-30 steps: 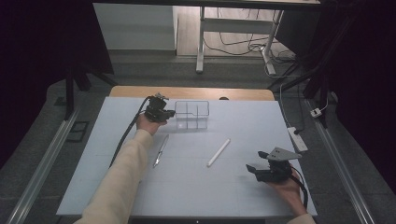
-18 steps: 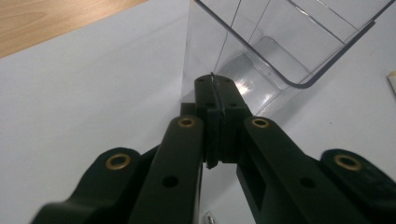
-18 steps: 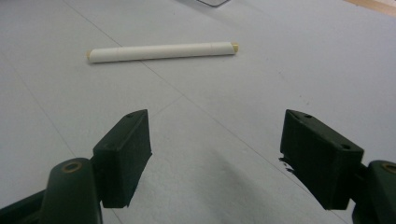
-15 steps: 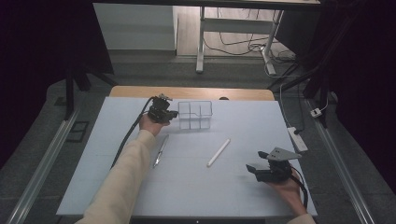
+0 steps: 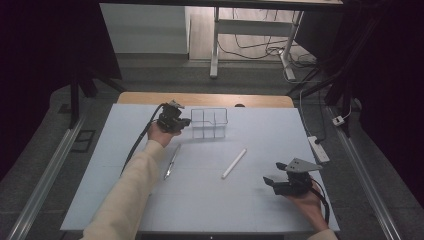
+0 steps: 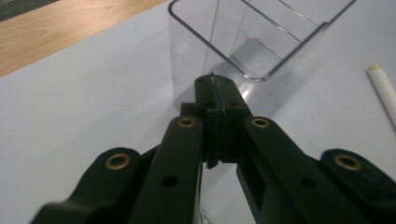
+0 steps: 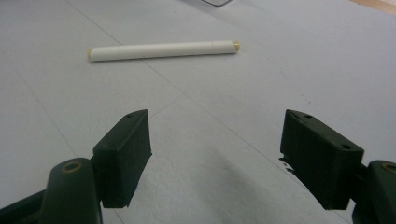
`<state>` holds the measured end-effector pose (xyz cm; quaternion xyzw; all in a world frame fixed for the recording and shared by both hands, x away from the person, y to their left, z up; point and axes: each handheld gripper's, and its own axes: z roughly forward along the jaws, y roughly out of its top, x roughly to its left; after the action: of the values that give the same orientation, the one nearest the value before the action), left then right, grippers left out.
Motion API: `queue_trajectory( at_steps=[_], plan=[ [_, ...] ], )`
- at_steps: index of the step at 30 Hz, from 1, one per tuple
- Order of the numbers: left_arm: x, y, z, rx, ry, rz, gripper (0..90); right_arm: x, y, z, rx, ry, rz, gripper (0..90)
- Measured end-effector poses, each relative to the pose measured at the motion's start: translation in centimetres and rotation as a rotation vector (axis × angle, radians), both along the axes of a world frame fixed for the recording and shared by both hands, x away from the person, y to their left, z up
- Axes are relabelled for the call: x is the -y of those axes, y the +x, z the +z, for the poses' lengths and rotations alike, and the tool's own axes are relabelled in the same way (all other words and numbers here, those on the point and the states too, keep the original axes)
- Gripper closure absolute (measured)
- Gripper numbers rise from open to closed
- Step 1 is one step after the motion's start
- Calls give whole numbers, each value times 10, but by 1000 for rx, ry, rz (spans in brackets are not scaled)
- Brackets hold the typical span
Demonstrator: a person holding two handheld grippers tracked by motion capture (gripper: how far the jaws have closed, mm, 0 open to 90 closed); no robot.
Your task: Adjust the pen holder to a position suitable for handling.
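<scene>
A clear plastic container (image 5: 209, 122) with dividers stands at the back middle of the pale blue table (image 5: 250, 210). My left gripper (image 5: 187, 121) is at its left end with the jaws shut. In the left gripper view the fingertips (image 6: 213, 84) meet right against the container's near wall (image 6: 196, 51); I cannot tell if they pinch it. A silver pen (image 5: 171, 161) lies beside the left forearm. A white marker (image 5: 234, 163) lies mid-table, and its tip (image 6: 380, 86) shows in the left gripper view. My right gripper (image 5: 272, 181) rests open at the front right, with the marker (image 7: 163, 50) lying ahead of its jaws (image 7: 217, 154).
A wooden strip (image 5: 205, 99) borders the table's far edge. A power strip (image 5: 320, 149) and a cable run along the right side. A metal rail (image 5: 45, 175) flanks the table on the left.
The left gripper and the clear container have both shifted slightly to the right. The right gripper, the pen and the marker have not moved.
</scene>
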<state>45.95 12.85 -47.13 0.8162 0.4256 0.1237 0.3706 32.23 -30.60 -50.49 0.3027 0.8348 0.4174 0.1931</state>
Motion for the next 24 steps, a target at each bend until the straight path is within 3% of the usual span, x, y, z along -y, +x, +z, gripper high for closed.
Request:
queue_trajectory(
  at_steps=[13, 24],
  plan=[
    [6, -13, -5, -2, 10, -74, 890, 0, 0, 0, -2, -1, -2, 238],
    [10, -3, -11, -17, 15, -57, 890, 1, 0, 0, -1, -1, -2, 238]
  ],
)
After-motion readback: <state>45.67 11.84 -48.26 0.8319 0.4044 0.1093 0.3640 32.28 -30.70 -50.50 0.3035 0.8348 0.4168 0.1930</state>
